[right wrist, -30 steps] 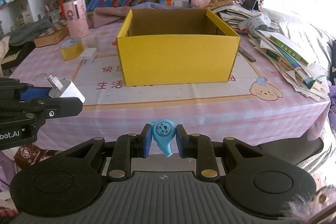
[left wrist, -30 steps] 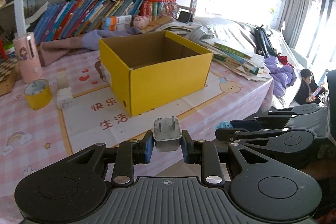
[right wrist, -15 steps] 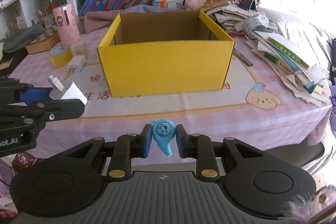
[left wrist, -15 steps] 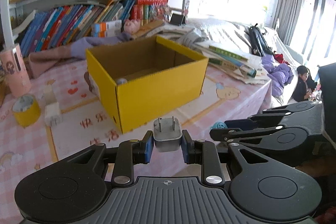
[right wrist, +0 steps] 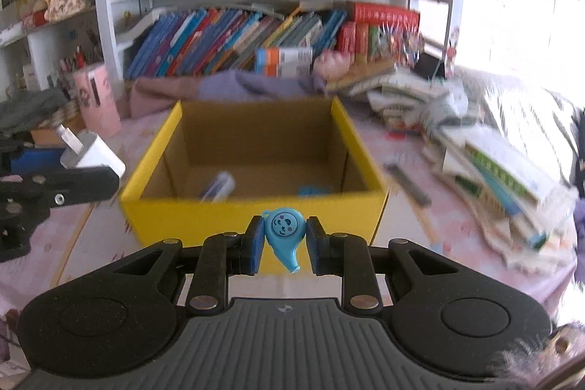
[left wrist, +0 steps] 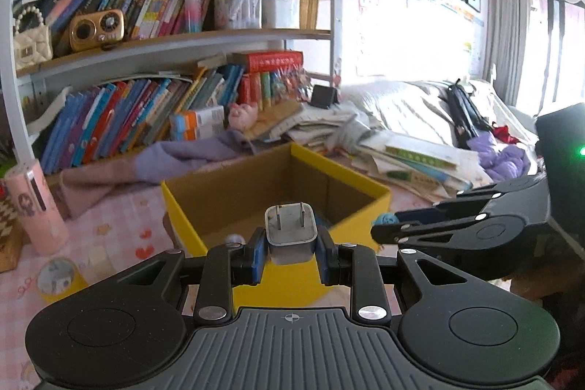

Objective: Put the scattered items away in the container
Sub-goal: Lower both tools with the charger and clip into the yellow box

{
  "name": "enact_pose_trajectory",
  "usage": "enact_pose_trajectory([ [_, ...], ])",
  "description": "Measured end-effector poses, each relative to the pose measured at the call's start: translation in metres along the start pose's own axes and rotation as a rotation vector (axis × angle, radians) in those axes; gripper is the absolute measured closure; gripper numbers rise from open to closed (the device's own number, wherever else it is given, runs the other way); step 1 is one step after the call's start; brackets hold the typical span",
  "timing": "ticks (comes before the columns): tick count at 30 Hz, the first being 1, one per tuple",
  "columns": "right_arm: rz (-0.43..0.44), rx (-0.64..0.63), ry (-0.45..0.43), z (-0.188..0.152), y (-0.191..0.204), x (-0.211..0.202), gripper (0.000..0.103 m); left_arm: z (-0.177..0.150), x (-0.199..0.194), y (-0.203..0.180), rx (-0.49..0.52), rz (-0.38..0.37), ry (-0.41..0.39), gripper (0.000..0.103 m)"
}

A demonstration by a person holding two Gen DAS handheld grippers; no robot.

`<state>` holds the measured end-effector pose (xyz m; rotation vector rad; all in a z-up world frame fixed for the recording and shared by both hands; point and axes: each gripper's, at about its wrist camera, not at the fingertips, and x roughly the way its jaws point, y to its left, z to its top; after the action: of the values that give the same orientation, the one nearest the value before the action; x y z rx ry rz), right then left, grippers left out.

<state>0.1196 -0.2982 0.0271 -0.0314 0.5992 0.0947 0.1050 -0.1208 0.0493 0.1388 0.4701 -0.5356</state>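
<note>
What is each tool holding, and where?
Left tool: white charger, gripped by its sides, prongs up. Right tool: blue whistle, gripped by its round body.

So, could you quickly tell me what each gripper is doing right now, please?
Left gripper: closed on the white plug adapter.
Right gripper: closed on the blue whistle.

Small pale cylinder [right wrist: 218,185] and blue scrap [right wrist: 314,189] on the floor of the yellow cardboard box [right wrist: 252,214] ahead of the right tool, both motion-blurred and unidentifiable, box's near wall partly hidden behind the fingers.
</note>
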Motion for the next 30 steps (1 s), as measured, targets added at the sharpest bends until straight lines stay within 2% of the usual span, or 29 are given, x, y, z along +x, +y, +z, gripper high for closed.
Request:
enact_pose_trajectory([
  [6,0.03,-0.051,-0.053,0.029,-0.018,0.019,0.08,0.018,0.024,0.002,-0.005,0.044,-0.007,0.077],
  [12,0.099,-0.115,-0.038,0.05,-0.023,0.054,0.08,0.025,0.054,0.011,-0.031,0.123,0.016,0.077],
  [21,0.205,-0.214,0.08,0.055,-0.016,0.112,0.08,0.022,0.093,0.023,-0.035,0.203,0.095,0.077],
  [30,0.251,-0.197,0.214,0.053,-0.022,0.156,0.08,0.009,0.128,0.024,-0.055,0.196,0.215,0.077],
])
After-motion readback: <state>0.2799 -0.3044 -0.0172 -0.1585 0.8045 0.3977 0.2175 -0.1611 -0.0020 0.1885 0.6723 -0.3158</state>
